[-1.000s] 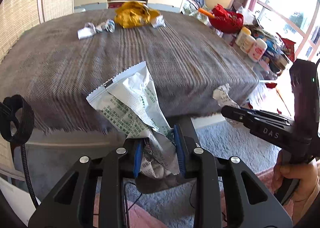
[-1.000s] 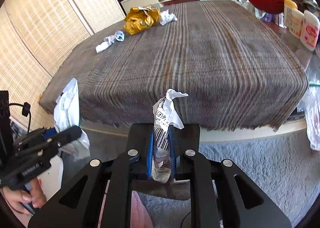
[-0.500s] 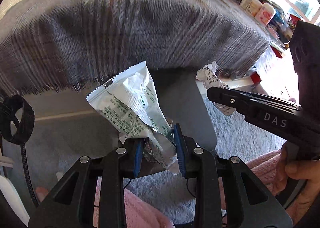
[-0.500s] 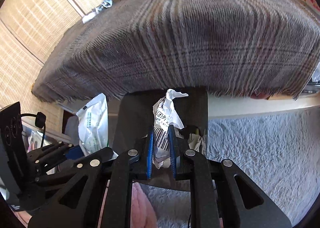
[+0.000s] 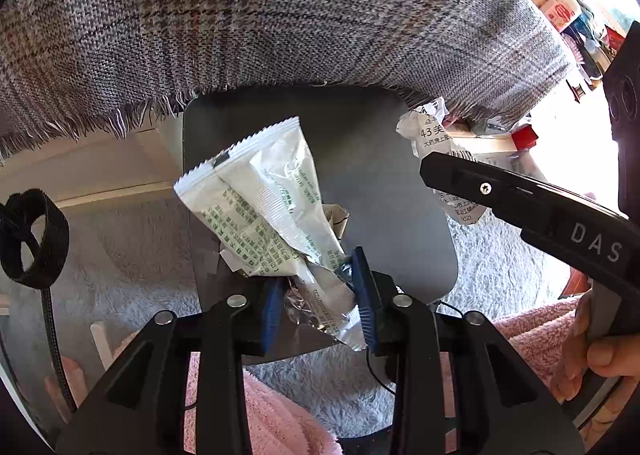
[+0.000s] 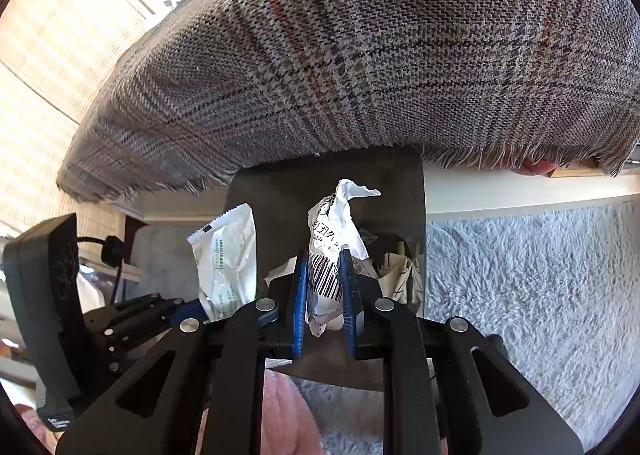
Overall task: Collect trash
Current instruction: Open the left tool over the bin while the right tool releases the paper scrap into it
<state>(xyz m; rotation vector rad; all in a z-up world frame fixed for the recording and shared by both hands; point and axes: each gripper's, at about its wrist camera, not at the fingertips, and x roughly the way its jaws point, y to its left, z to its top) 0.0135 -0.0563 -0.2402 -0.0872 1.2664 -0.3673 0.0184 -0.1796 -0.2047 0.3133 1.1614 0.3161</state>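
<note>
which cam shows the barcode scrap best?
Right wrist: the barcode scrap sits centred between the right gripper fingers, stripes legible, crumpled top clear against the dark bin. Left wrist catches it only at the side, half hidden behind the right gripper; some print visible, no barcode.

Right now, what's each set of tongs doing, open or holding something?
Left tongs: closed on the white printed wrapper.
Right tongs: closed on the crumpled barcode paper.

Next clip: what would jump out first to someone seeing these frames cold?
Both jaws are clamped on litter: the left gripper holds a white foil wrapper, the right gripper a crumpled barcode slip. Both hang over a dark bin below the plaid blanket.
</note>
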